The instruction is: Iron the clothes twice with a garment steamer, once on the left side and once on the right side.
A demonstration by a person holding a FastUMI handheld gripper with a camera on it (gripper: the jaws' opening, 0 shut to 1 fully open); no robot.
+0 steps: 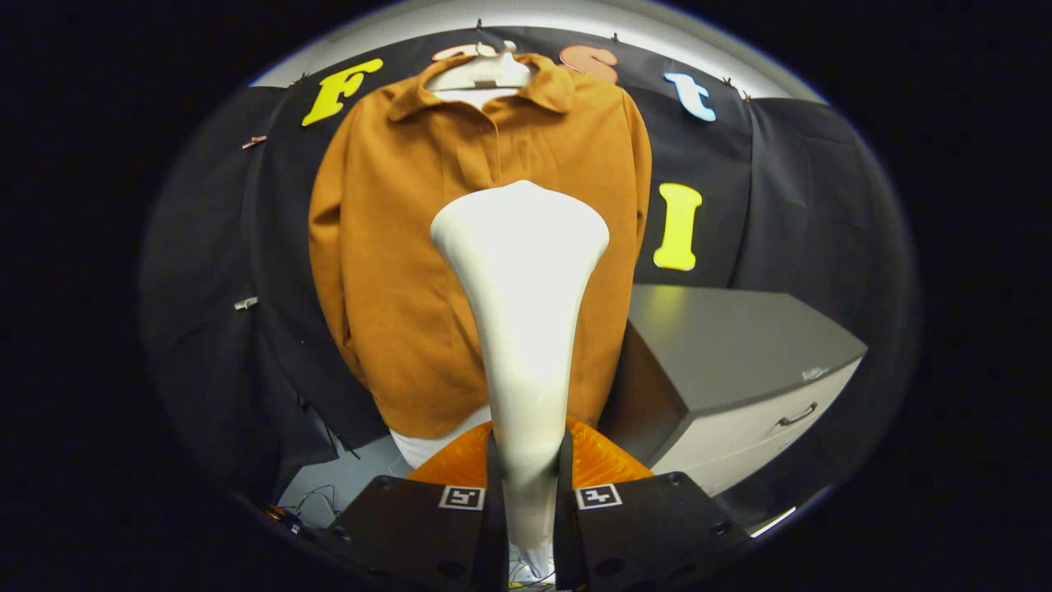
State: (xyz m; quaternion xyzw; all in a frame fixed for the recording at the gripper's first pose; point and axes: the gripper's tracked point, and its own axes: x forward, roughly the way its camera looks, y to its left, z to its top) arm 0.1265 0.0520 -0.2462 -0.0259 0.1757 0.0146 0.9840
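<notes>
The tongs (527,493) are clamped on the handle of the garment steamer (523,329), one finger pressing each side of its slim lower stem, so the tool is firmly in hand. From there the steamer widens upward to a broad, flat-topped head that points at the jacket (394,271). By my reading the work is at the approach: the head sits in front of the jacket's middle, just right of the button placket (whether it touches the cloth I cannot tell). The next move, I judge, calls for carrying the head to one side panel and drawing it along the fabric, then repeating on the other.

The jacket, rust-orange with a collar, hangs on a pale hanger (485,72) against the booth wall, front facing the steamer, sleeves down. Right of the jacket stands a grey drawer cabinet (740,362).
</notes>
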